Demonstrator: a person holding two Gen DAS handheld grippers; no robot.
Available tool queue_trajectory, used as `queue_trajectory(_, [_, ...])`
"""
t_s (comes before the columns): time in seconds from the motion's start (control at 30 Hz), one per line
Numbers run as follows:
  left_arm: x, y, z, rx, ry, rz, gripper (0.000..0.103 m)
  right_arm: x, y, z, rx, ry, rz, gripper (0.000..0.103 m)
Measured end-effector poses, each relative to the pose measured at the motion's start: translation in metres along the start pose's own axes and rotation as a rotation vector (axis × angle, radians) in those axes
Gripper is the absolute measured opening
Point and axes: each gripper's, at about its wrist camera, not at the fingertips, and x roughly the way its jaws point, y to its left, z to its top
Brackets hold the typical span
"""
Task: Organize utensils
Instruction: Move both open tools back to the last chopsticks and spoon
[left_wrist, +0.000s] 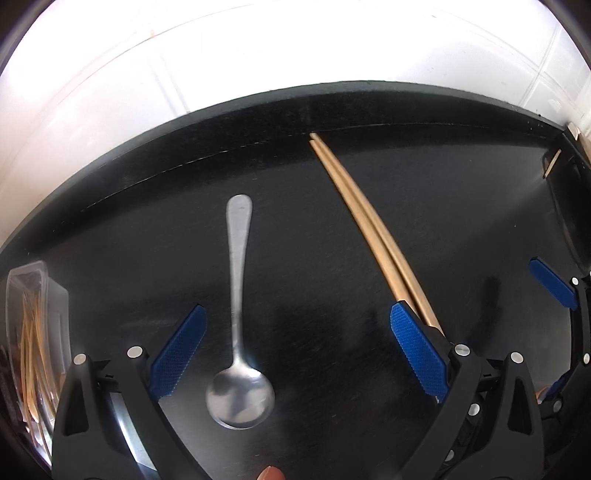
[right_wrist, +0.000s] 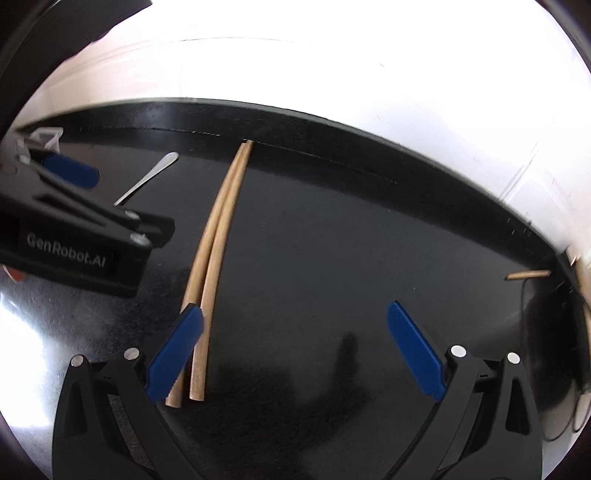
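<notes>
A steel spoon (left_wrist: 236, 325) lies on the black table (left_wrist: 461, 206), bowl toward me, between the fingers of my left gripper (left_wrist: 297, 347), which is open and empty just above it. Two wooden chopsticks (left_wrist: 365, 221) lie side by side to its right, their near ends under the left gripper's right finger (left_wrist: 417, 354). In the right wrist view the chopsticks (right_wrist: 218, 236) lie by the left finger (right_wrist: 177, 350) of my right gripper (right_wrist: 295, 350), which is open and empty. The spoon's handle (right_wrist: 147, 177) shows behind the left gripper's body there.
A clear plastic box (left_wrist: 33, 332) with wooden sticks stands at the table's left. A short wooden stick (right_wrist: 528, 275) lies near the table's right edge. A white tiled wall (left_wrist: 295, 48) rises behind the table. A black cable (right_wrist: 576, 402) lies at the right.
</notes>
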Motion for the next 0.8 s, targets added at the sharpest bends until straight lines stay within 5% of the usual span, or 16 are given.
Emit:
queue_trajectory(0.13, [0.004, -0.011, 0.002, 0.007, 0.006, 0.01, 0.097, 0.007, -0.012, 0.002, 0.043, 0.024, 0.051, 0.096])
queue_trajectory(0.37, [0.021, -0.009, 0.009, -0.051, 0.058, -0.002, 0.097, 0.011, 0.012, 0.009, -0.136, -0.013, -0.002, 0.096])
queue_trajectory(0.43, [0.027, -0.008, 0.012, -0.021, 0.073, 0.047, 0.098, 0.013, 0.004, 0.01, -0.119, -0.012, 0.003, 0.096])
queue_trajectory(0.7, [0.04, 0.009, 0.011, -0.1, 0.089, -0.008, 0.098, 0.035, -0.044, 0.017, 0.045, 0.023, 0.104, 0.098])
queue_trajectory(0.8, [0.039, 0.007, 0.007, -0.103, 0.078, -0.009, 0.098, 0.038, -0.042, 0.023, -0.006, 0.012, 0.139, 0.098])
